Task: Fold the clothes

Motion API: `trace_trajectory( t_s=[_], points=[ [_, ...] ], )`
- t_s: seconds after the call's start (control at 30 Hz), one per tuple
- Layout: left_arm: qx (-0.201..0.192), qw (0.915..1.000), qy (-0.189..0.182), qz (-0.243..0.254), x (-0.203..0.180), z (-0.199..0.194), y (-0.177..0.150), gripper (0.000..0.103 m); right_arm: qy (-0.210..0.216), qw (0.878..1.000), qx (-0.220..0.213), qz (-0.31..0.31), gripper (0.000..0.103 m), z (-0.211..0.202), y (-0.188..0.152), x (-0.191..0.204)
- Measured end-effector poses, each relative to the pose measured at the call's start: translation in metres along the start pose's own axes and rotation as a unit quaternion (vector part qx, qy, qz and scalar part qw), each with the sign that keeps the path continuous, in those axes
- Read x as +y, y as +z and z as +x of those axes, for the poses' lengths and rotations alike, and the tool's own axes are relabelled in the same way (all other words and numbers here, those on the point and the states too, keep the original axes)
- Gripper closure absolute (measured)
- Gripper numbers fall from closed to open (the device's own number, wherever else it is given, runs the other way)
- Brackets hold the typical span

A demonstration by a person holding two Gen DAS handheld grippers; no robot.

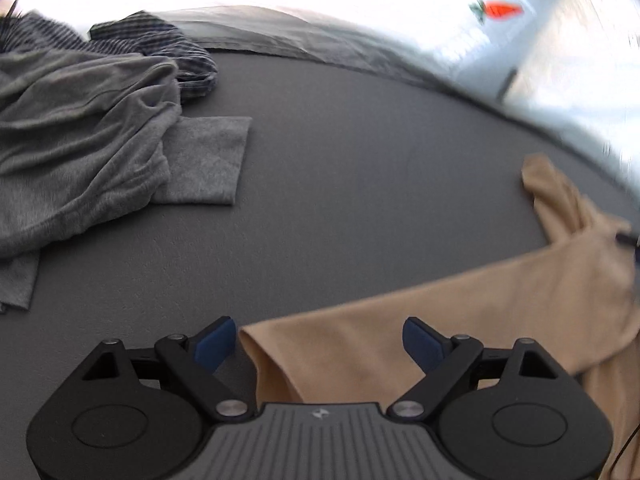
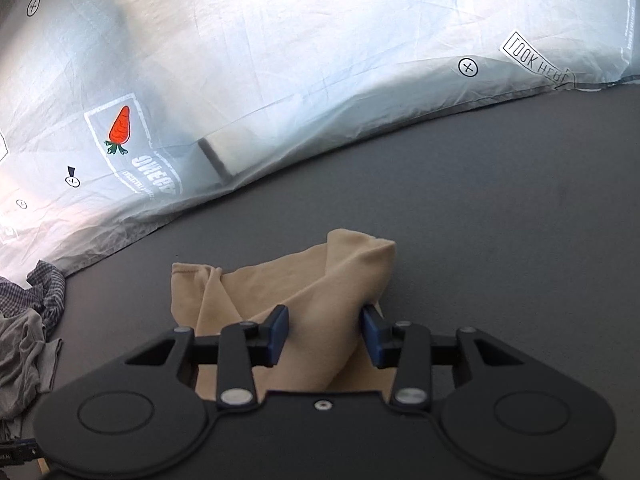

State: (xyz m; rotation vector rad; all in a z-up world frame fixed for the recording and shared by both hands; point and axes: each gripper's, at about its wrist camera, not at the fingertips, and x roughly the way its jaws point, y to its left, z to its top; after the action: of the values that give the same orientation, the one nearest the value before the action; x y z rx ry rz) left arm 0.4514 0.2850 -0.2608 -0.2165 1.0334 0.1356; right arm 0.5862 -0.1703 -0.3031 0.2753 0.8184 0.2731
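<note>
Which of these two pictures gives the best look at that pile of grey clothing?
The left wrist view. There the grey clothing pile spreads across the left side, folds and a flat sleeve visible. The right wrist view catches only a crumpled edge of it at the far left.

Left wrist view: sits just behind the left gripper (image 1: 318, 344), low over the dark grey table (image 1: 340, 160), looking forward across it.
Left wrist foreground: tan garment (image 1: 400, 328) directly under the open fingers, close.
Left wrist far field: grey shirt (image 1: 80, 140) to the left, white printed sheet (image 1: 496, 8) at the far edge.
Right wrist view: sits just behind the right gripper (image 2: 325, 334), close to the table (image 2: 500, 220), facing the white printed sheet (image 2: 280, 60).
Right wrist foreground: tan garment (image 2: 312, 280) bunched between the fingers, very near.
Shared area: tan garment, table, the sheet's carrot print (image 1: 502, 9) (image 2: 120, 126), grey shirt (image 2: 20, 344) at the right view's lower left.
</note>
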Motion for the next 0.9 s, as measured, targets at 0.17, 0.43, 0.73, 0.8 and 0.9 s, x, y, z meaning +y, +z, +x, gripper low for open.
trace_trajectory(
  t_s=[0.17,0.43,0.73,0.8,0.9],
  points=[
    [-0.019,0.9984,0.038,0.037,-0.015,-0.010,-0.006,0.096,-0.005,1.000,-0.007,-0.014,0.094,-0.005,-0.003,0.003],
    [-0.104,0.9908,0.080,0.032,-0.042,-0.061,0.017,0.097,-0.012,0.996,-0.049,-0.074,0.098,-0.028,0.011,0.028],
    [-0.214,0.9745,0.066,-0.014,-0.020,-0.147,0.063,0.097,0.023,0.998,-0.050,-0.041,0.090,-0.026,0.020,0.035],
    [-0.183,0.9791,0.084,-0.027,-0.012,-0.129,0.059,0.097,0.024,0.999,-0.033,-0.024,0.079,-0.020,0.015,0.033],
    [-0.130,0.9863,0.077,-0.066,0.005,-0.099,0.051,0.097,0.028,0.999,-0.036,-0.011,0.080,-0.027,0.006,0.024]
  ],
)
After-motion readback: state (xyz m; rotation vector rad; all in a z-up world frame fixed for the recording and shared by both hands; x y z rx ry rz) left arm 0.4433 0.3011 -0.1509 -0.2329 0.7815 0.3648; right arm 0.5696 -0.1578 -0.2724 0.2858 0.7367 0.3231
